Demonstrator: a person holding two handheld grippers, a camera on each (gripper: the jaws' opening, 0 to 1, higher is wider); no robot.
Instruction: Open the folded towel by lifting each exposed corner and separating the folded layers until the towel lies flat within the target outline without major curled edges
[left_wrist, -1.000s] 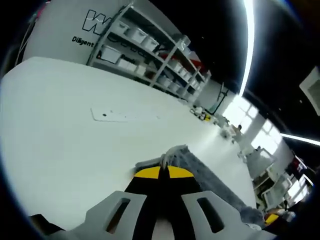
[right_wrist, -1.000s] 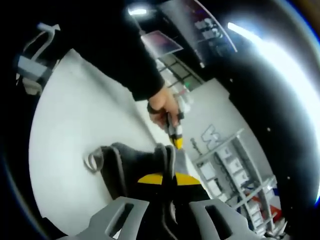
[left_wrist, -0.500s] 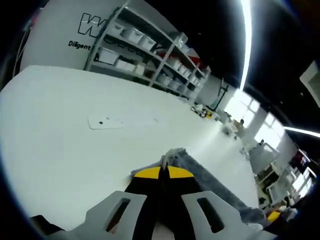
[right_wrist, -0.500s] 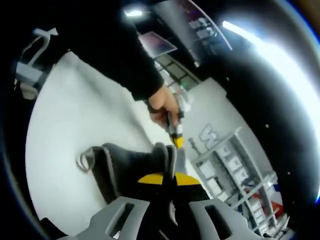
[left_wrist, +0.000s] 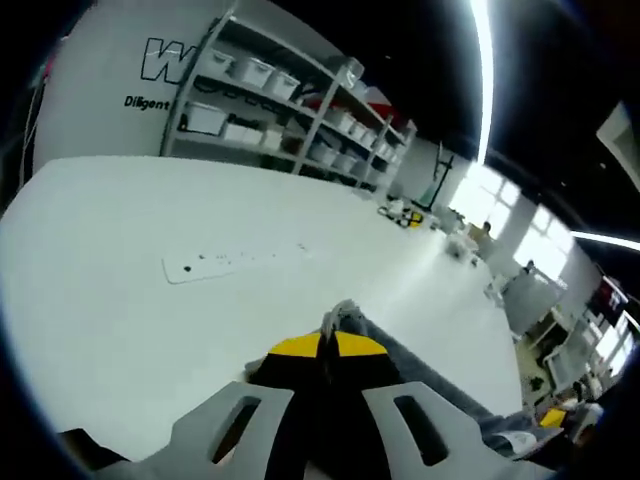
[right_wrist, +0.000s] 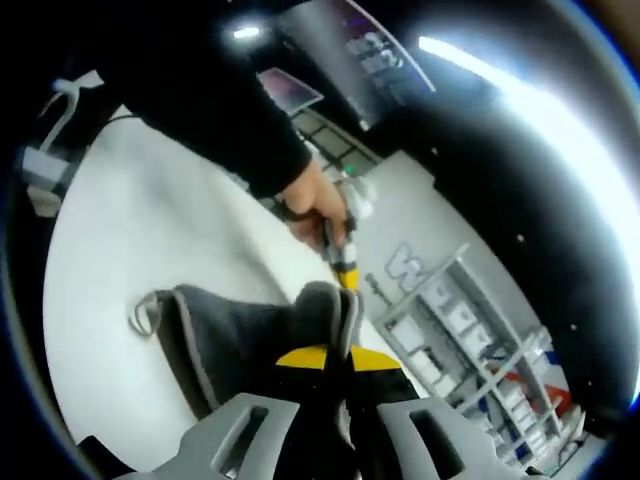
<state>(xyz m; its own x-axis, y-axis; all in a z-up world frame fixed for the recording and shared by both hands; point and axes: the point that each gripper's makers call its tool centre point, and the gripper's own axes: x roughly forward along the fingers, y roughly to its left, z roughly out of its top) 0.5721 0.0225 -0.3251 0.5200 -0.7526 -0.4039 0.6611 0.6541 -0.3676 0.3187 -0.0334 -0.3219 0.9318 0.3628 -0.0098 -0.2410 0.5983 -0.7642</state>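
Observation:
A dark grey towel (right_wrist: 240, 325) with a lighter hem hangs between the two grippers above a white table (right_wrist: 120, 250). In the right gripper view my right gripper (right_wrist: 338, 352) is shut on one towel edge, and the cloth droops to the left with a small loop at its corner. Beyond it a person's hand holds the left gripper (right_wrist: 343, 272), pinching the far corner. In the left gripper view my left gripper (left_wrist: 328, 342) is shut on a towel corner (left_wrist: 342, 313), and the towel (left_wrist: 440, 385) trails off to the lower right.
A flat white plate with small dark dots (left_wrist: 215, 264) lies on the table (left_wrist: 110, 230) ahead of the left gripper. Metal shelves with bins (left_wrist: 290, 105) stand along the far wall. A dark sleeve (right_wrist: 190, 90) crosses the right gripper view.
Both grippers have risen a little with the towel still pinched. The cloth has spread wider and its looped corner has swung further left in the right gripper view.

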